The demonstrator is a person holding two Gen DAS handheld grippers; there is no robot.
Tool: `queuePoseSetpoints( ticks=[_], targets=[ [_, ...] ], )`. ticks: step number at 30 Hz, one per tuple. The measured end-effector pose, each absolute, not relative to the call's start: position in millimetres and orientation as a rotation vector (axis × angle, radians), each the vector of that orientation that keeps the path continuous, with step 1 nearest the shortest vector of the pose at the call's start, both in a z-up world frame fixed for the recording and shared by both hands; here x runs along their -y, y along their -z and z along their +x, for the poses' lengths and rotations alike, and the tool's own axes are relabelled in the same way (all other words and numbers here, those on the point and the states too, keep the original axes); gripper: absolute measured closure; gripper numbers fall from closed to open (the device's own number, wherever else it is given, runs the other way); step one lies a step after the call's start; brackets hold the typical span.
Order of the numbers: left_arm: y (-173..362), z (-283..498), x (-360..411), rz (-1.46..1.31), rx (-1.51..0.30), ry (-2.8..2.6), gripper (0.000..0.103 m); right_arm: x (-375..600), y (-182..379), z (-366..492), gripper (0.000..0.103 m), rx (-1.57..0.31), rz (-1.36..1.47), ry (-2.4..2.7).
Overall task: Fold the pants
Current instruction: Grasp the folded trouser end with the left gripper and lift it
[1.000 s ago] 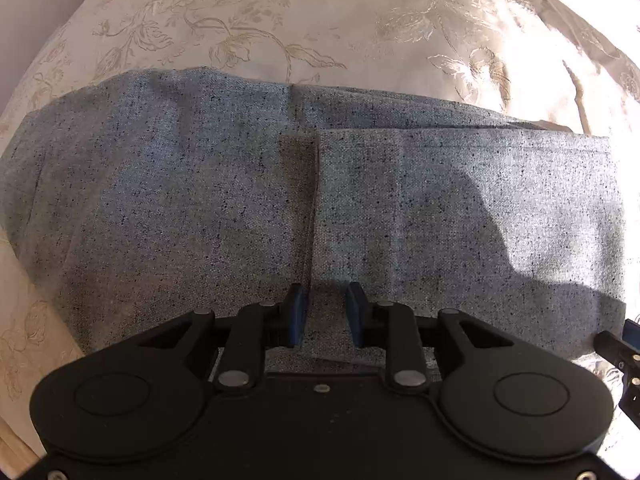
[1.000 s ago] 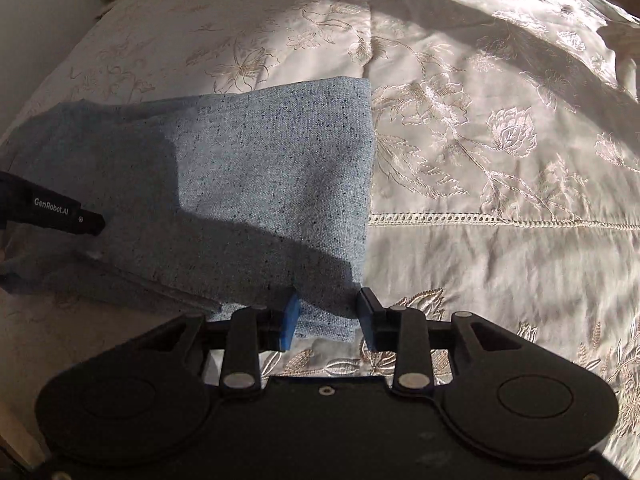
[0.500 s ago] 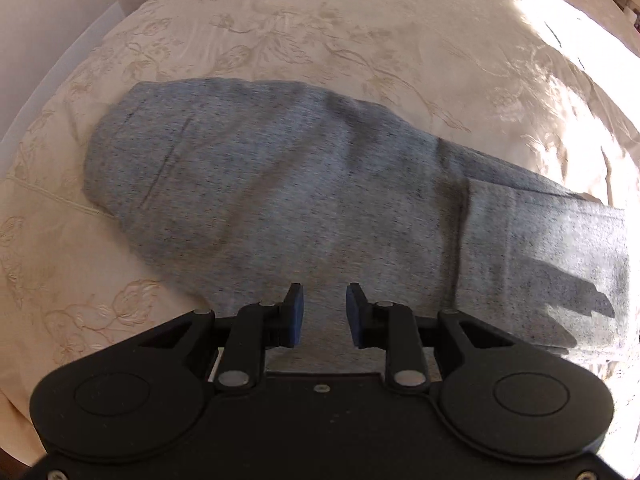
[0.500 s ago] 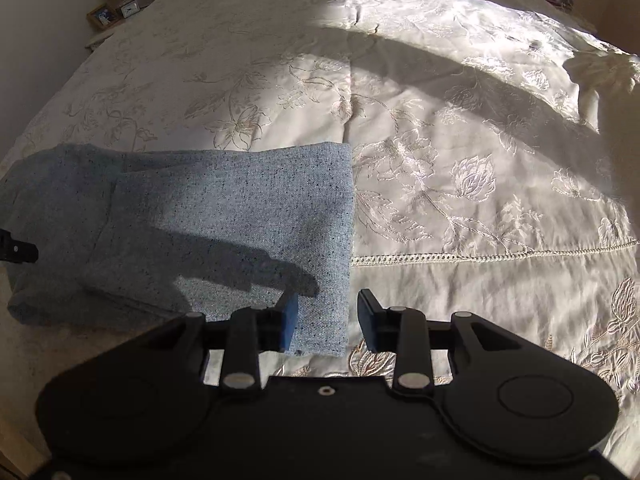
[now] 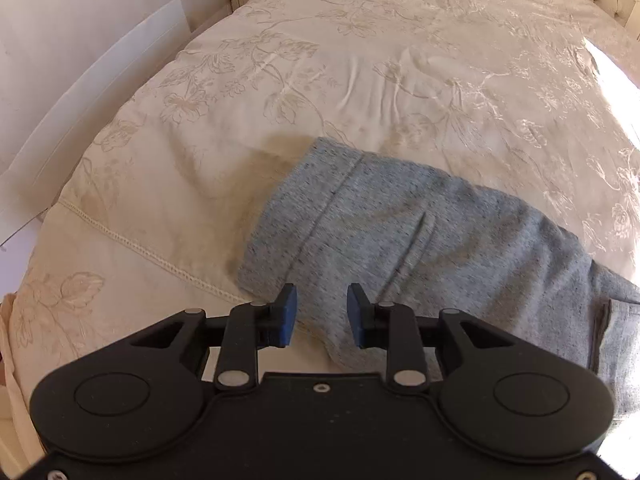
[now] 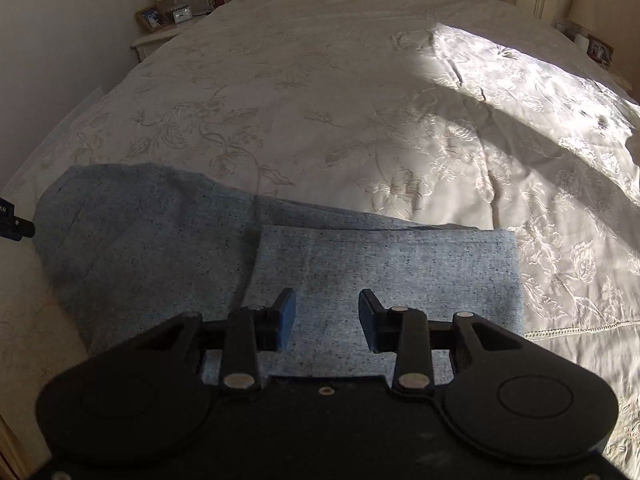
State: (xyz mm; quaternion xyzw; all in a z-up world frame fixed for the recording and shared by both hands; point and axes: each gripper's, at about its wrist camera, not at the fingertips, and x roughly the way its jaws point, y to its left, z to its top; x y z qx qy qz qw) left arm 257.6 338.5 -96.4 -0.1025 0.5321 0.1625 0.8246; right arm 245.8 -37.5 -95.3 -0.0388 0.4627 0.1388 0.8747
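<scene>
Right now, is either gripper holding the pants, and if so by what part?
Nothing is held. The left gripper and right gripper both have their jaws apart, opening, above the gray pants lying on the bedspread.

Lighting: hard sunlight from the right, blown-out glare on the bedspread (image 5: 616,76); broad shadow over the pants (image 6: 380,264). Strong fisheye bending at edges. Slight motion blur, left view.
</scene>
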Motion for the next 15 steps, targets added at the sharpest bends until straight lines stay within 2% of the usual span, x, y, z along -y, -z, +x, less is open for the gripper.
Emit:
queuePoseSetpoints(
  ticks=[8,9,13,15],
  targets=[
    [134,270,-378,-0.258,-1.213,-0.22,0.064,-41,99,257,0.066,-0.997,-0.084,-0.334],
    [140,268,-380,-0.272,-1.226,-0.212,0.062,-48,100,258,0.066,-1.011,-0.068,-0.331],
    [164,258,-391,-0.368,-1.224,-0.229,0.038,-61,104,259,0.066,-1.052,-0.017,-0.313],
    [171,255,-398,-0.435,-1.203,-0.234,0.033,-65,106,259,0.066,-1.072,-0.007,-0.308]
  ],
)
